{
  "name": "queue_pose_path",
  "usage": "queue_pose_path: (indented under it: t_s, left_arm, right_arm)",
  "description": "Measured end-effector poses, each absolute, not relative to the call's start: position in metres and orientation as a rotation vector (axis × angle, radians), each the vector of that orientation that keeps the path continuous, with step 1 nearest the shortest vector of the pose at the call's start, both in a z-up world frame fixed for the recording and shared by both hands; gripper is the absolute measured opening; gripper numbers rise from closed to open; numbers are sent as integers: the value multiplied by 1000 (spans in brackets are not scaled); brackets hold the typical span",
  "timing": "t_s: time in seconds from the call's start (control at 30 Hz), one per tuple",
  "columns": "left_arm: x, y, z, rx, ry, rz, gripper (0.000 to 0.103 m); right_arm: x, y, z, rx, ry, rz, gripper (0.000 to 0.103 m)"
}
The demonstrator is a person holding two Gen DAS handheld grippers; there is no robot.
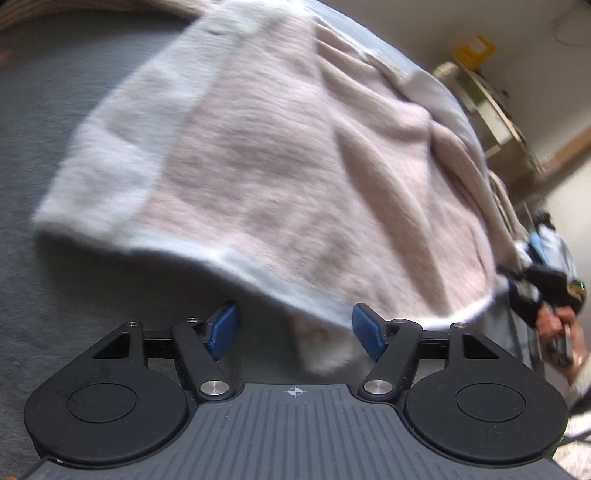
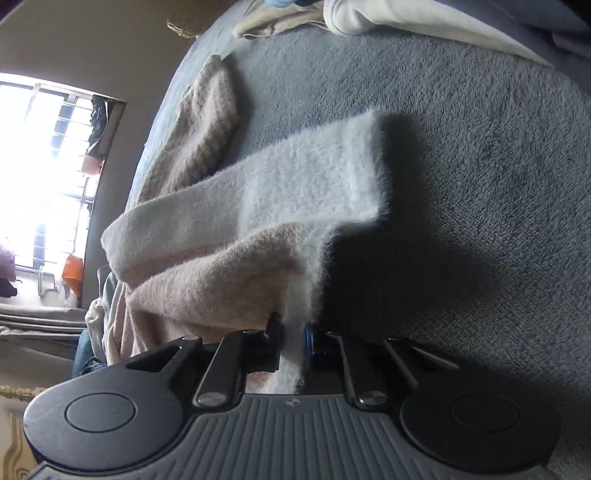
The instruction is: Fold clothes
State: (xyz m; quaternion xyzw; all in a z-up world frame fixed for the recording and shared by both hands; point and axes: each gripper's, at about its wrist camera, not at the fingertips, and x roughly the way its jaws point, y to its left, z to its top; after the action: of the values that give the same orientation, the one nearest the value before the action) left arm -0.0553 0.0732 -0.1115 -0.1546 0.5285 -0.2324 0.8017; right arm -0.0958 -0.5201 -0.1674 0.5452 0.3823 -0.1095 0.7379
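Observation:
A fuzzy beige sweater with white trim [image 1: 280,158] hangs lifted over a grey blanket [image 1: 44,155]. My left gripper [image 1: 293,328] is open, its blue pads [image 1: 223,325] wide apart, and a fold of the white hem [image 1: 325,350] droops between them without being pinched. My right gripper [image 2: 293,339] is shut on the sweater's white hem [image 2: 299,332] and holds it up off the blanket [image 2: 480,184]; the sweater [image 2: 229,229] drapes away to the left. The right gripper and the hand holding it [image 1: 554,306] show at the far right of the left wrist view.
A round gold-rimmed side table [image 1: 491,107] stands beyond the bed. In the right wrist view other garments [image 2: 406,18] lie at the blanket's far end, and a bright barred window [image 2: 48,166] is at the left. Grey blanket spreads to the right.

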Motion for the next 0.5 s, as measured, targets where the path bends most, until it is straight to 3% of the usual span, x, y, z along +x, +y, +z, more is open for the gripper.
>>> queue_pose_path:
  t_s: [0.17, 0.37, 0.5]
  left_arm:
    - [-63, 46, -108, -229, 1117, -551, 72]
    - [-77, 13, -117, 94, 1093, -521, 73]
    - [-75, 22, -120, 16, 1061, -469, 71]
  right_arm:
    - [-99, -523, -168, 1215, 838, -247, 16]
    - [-104, -524, -170, 1235, 822, -252, 21]
    - [-103, -521, -171, 1241, 799, -249, 35]
